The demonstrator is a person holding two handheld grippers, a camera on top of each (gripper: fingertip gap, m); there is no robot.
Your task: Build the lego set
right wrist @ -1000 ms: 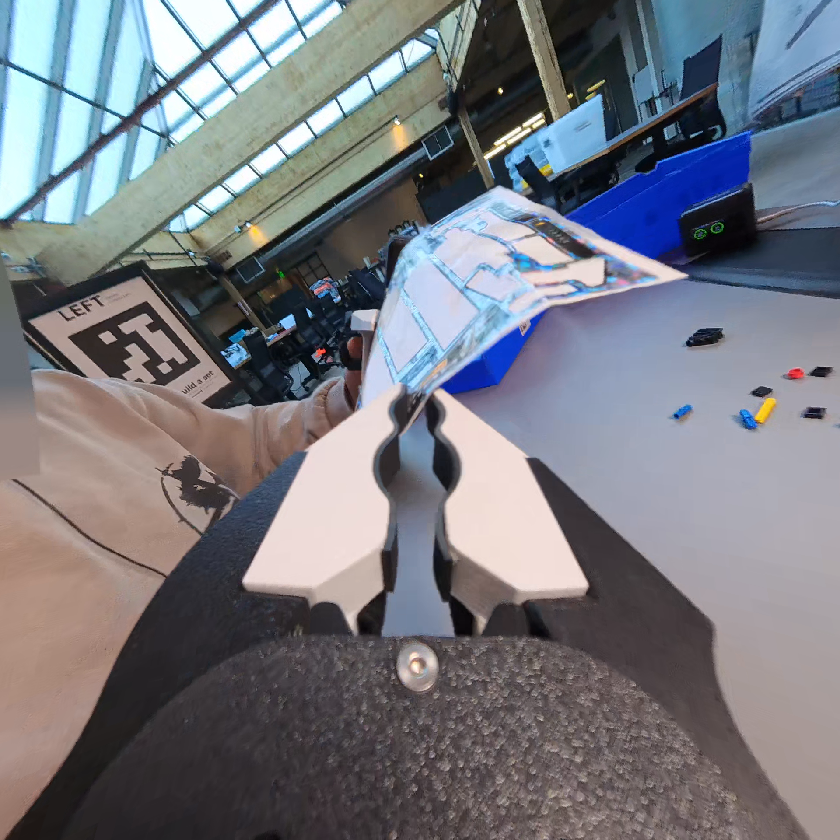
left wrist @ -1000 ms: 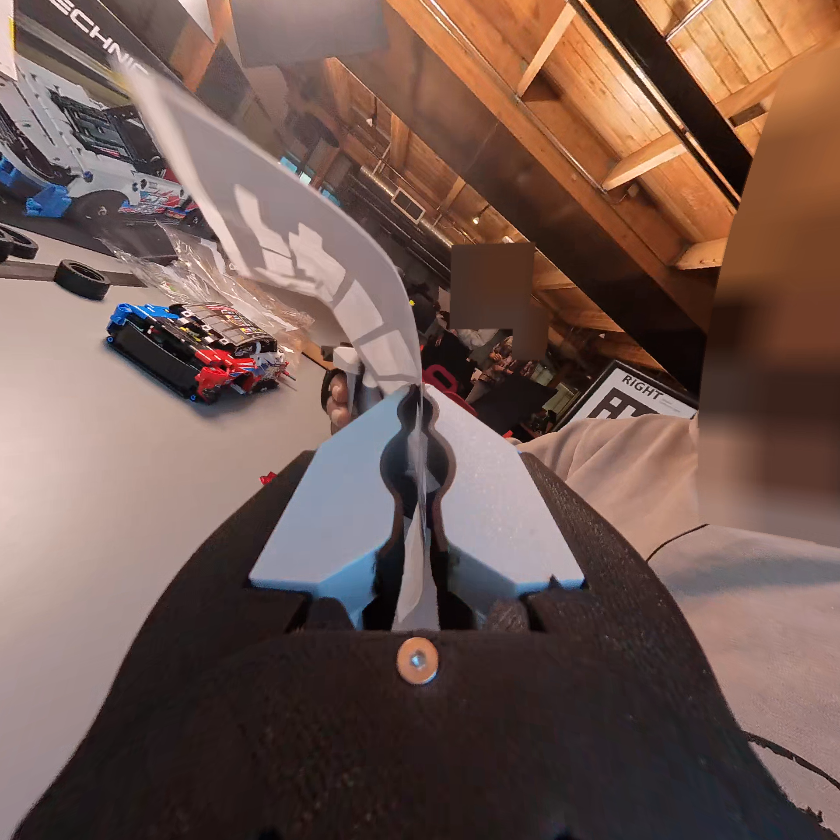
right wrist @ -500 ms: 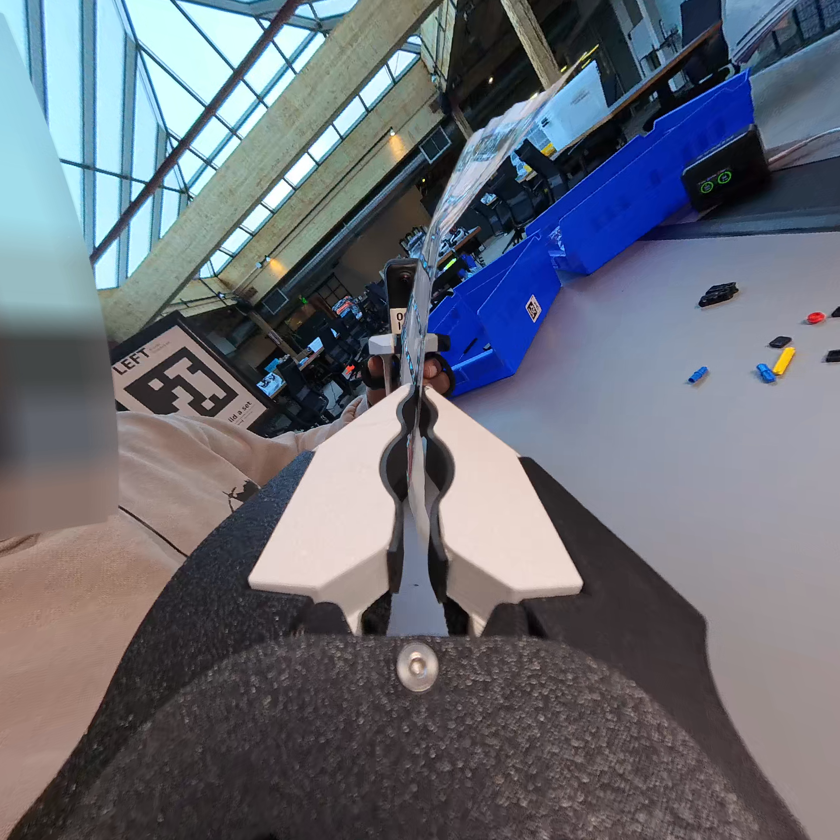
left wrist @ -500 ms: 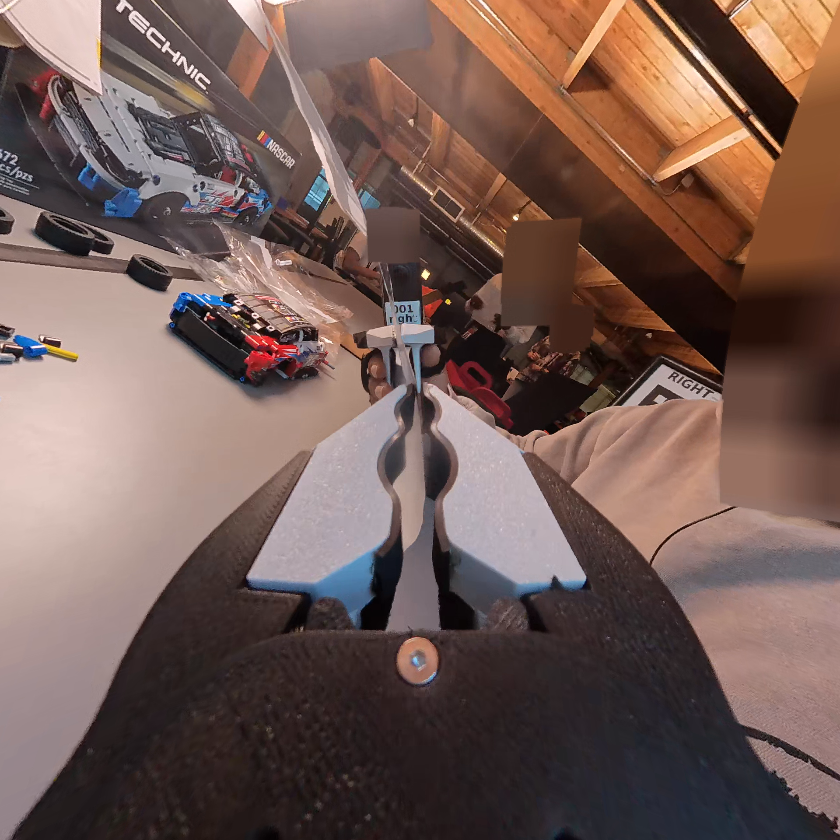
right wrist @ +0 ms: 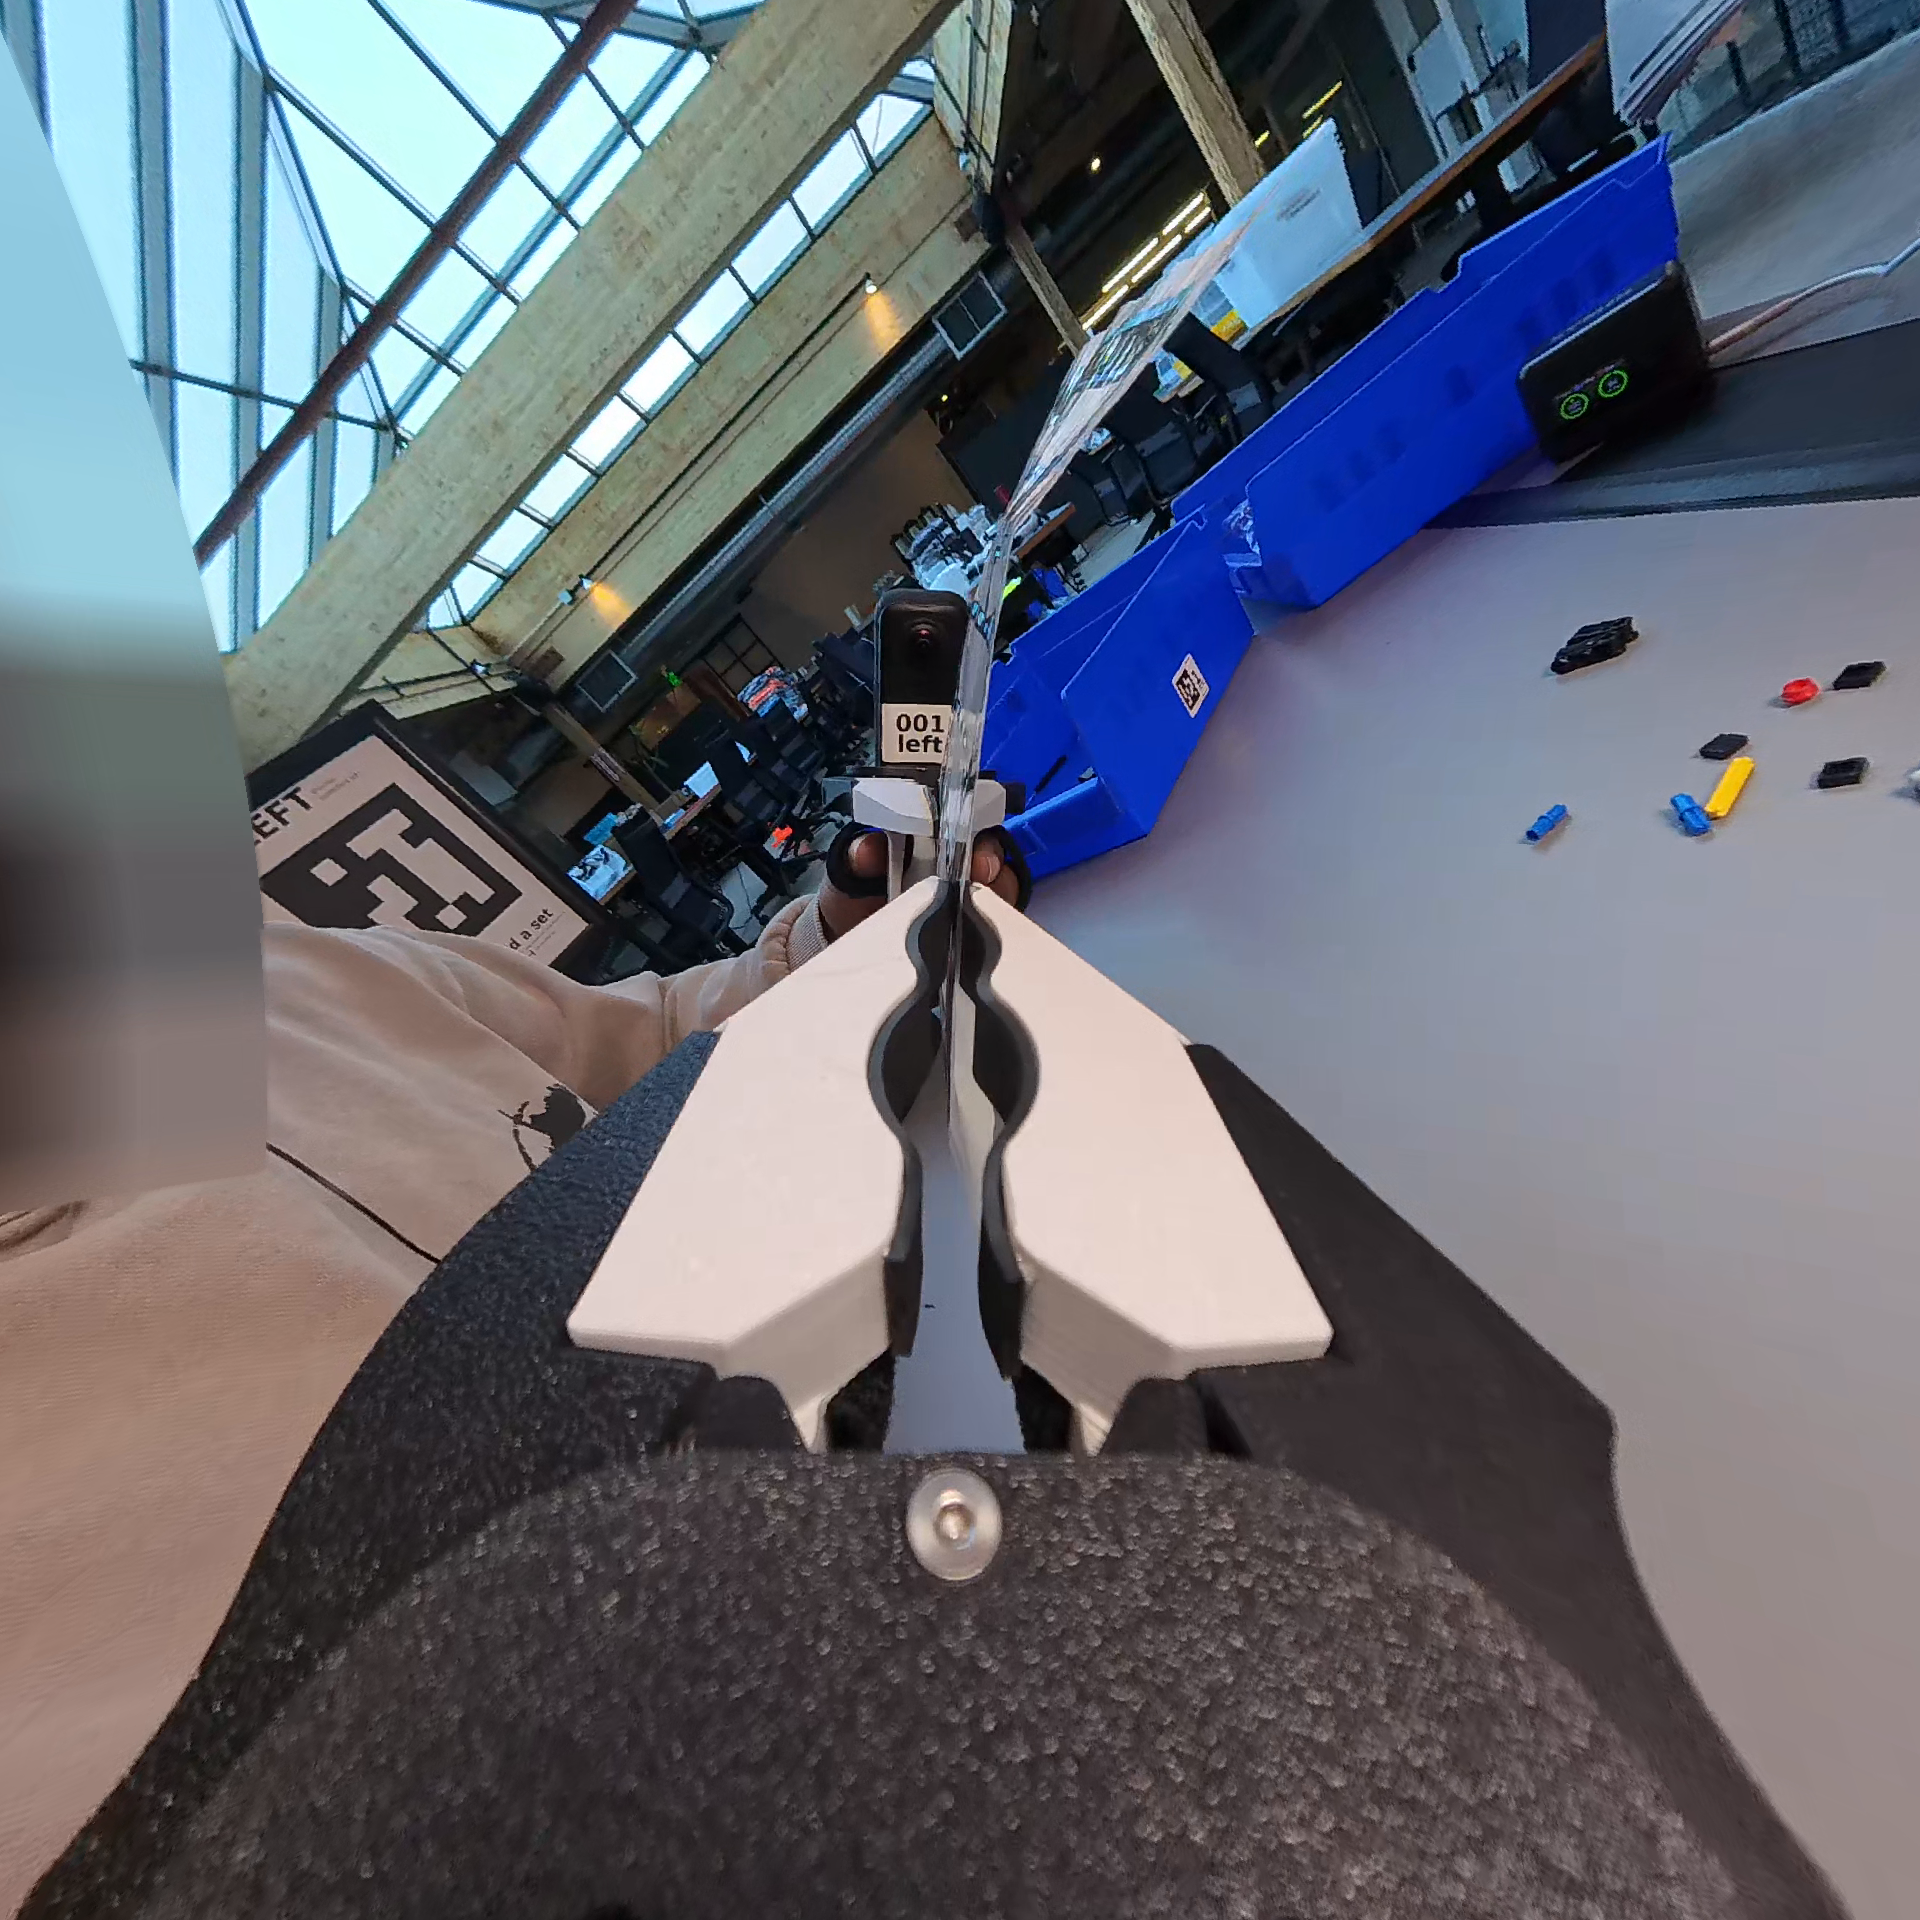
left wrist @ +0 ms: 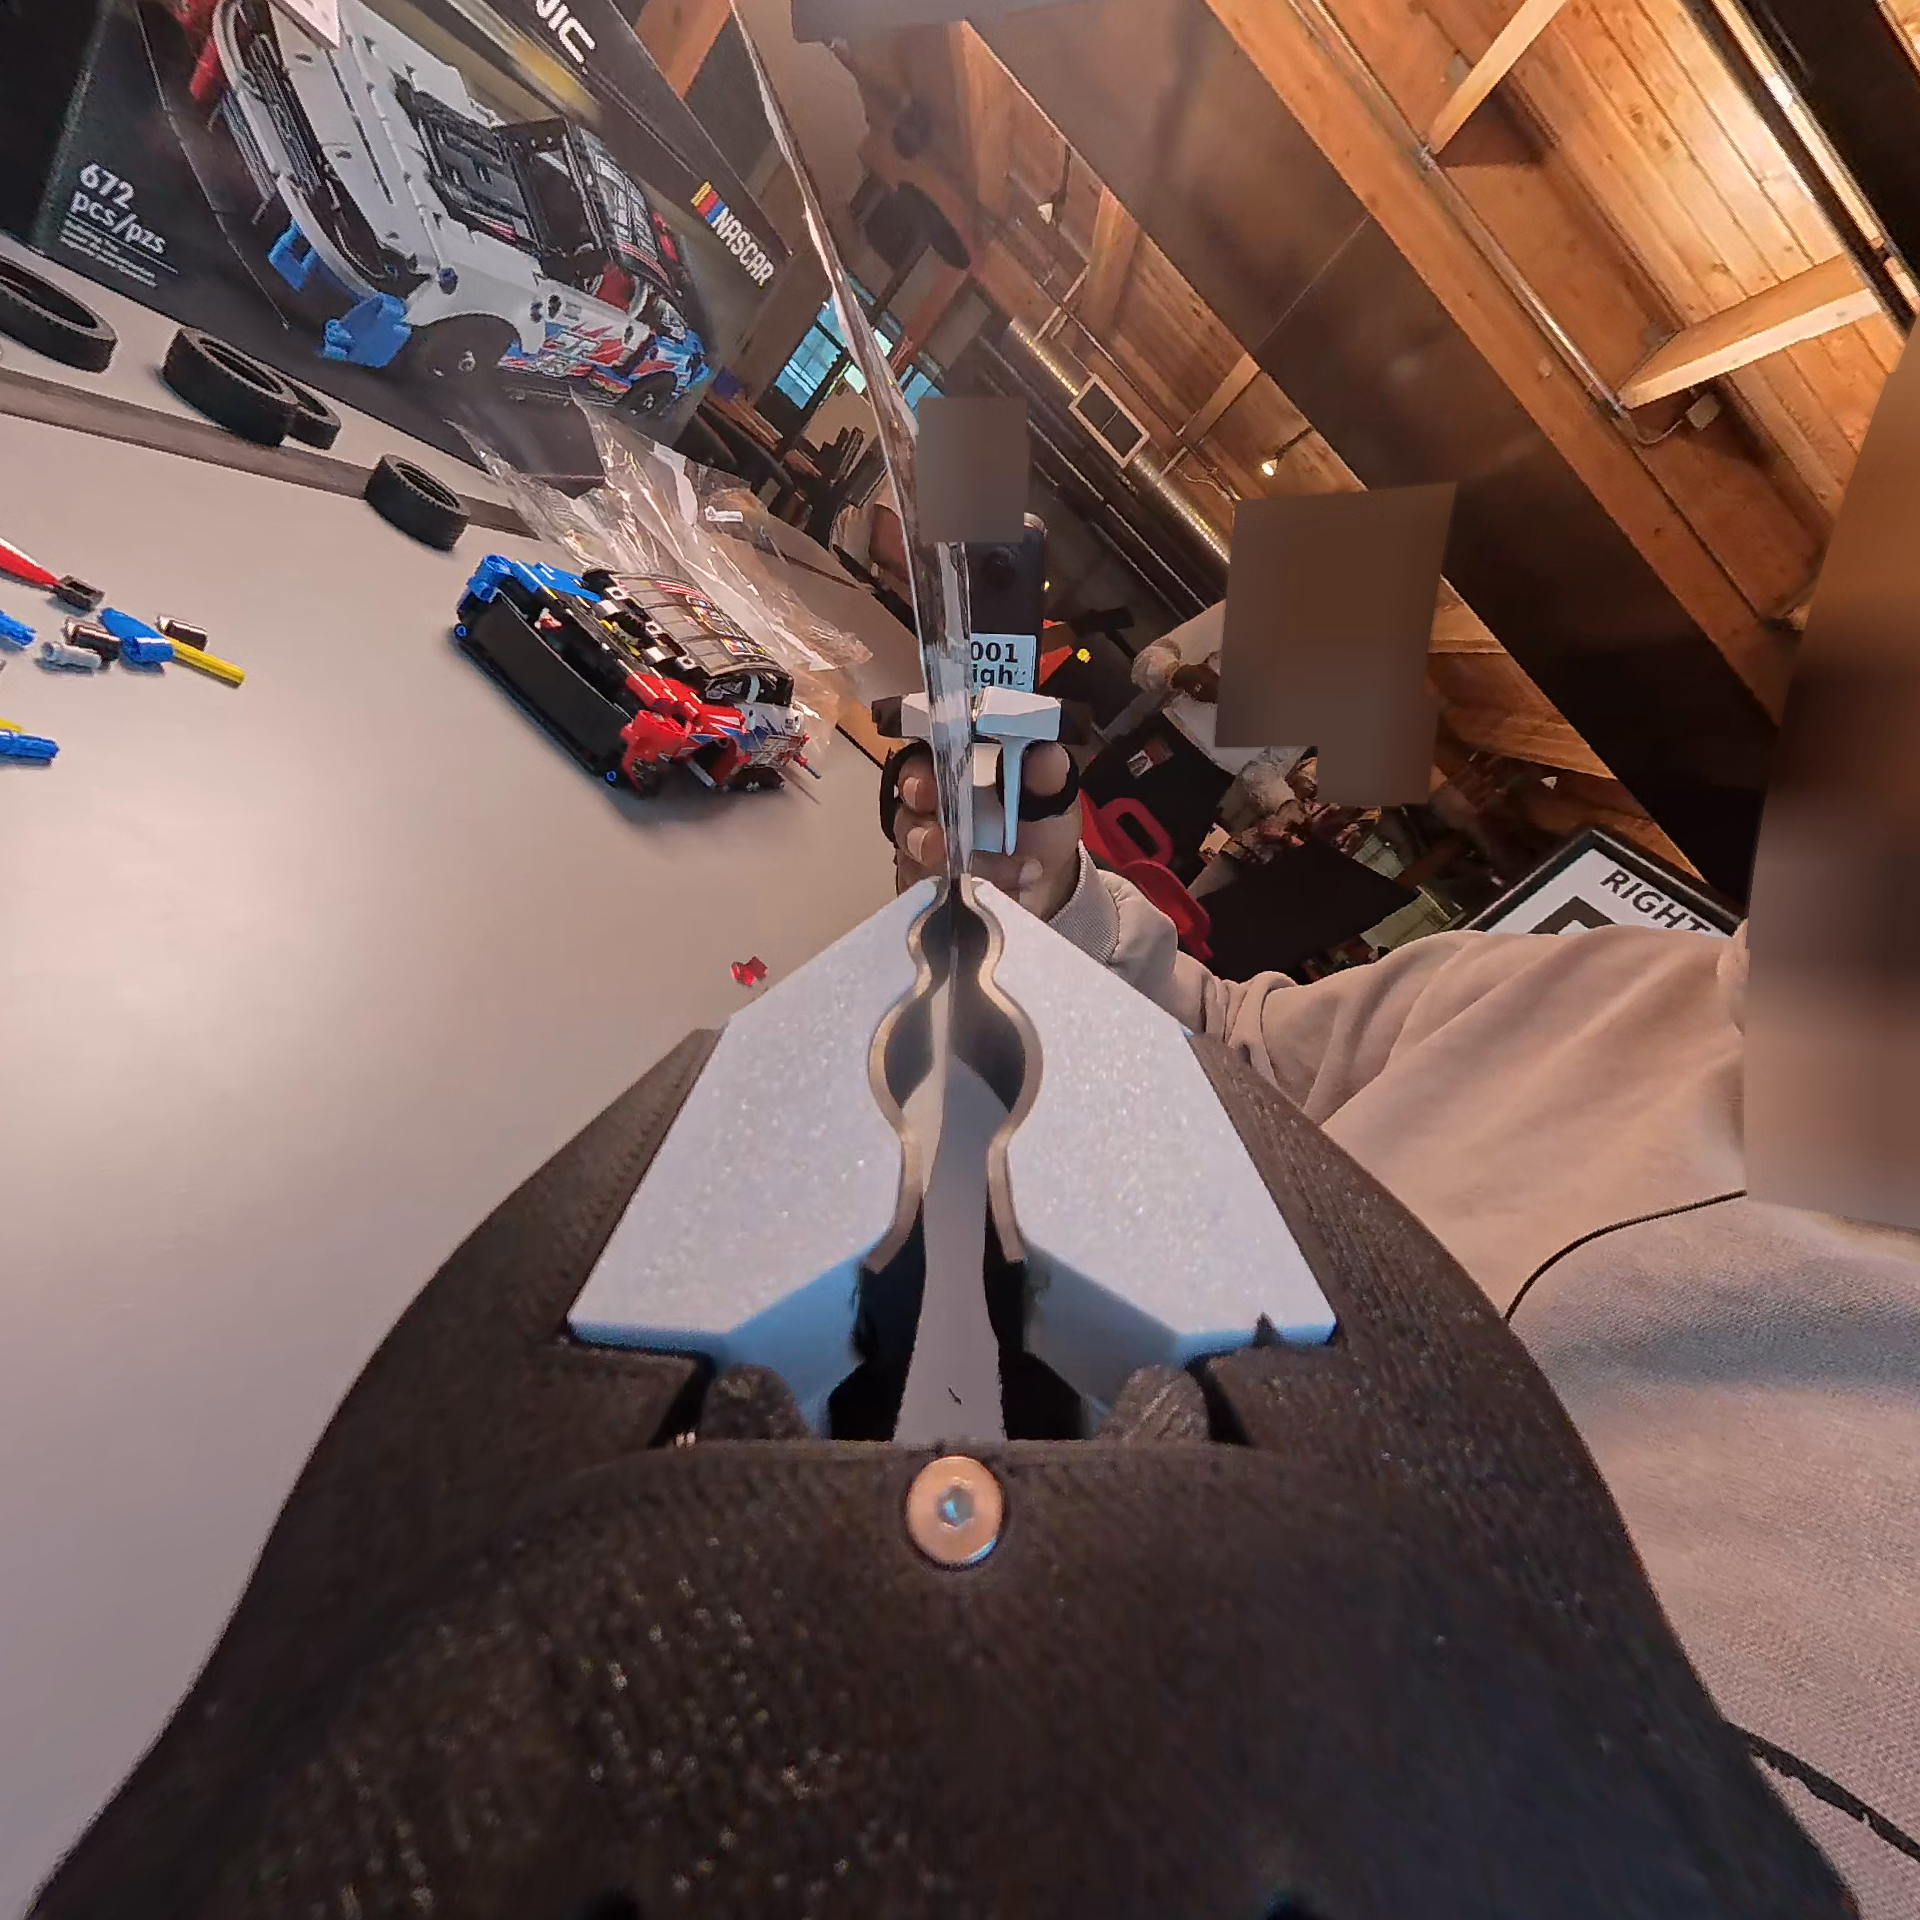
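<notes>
Both grippers face each other above the grey table [left wrist: 312,1039], each pinching an opposite edge of a thin printed sheet [left wrist: 940,665] that stands on edge between them. The left gripper [left wrist: 951,894] has its jaws pressed together on the sheet's near edge, and the right gripper [right wrist: 954,894] is clamped the same way on the other edge. Seen edge-on, the sheet rises past both and bends away at the top.

It looks like the set's sticker sheet, though the print is too slanted to be sure. So the step in hand is probably handling this sheet, not joining bricks.

The partly built car [left wrist: 634,686] lies on the table well away from both grippers, beside crumpled clear bags [left wrist: 665,520]. Loose tyres [left wrist: 416,499] sit behind it near the set's box [left wrist: 416,208]. Small blue, yellow, black and red pieces [right wrist: 1704,800] are scattered over the table, and blue bins [right wrist: 1143,686] stand at the far side.

The next move likely calls for laying the sheet flat or turning its face into view. One gripper would have to let go while the other keeps hold, as such thin paper can easily crease or tear when pulled from both ends
</notes>
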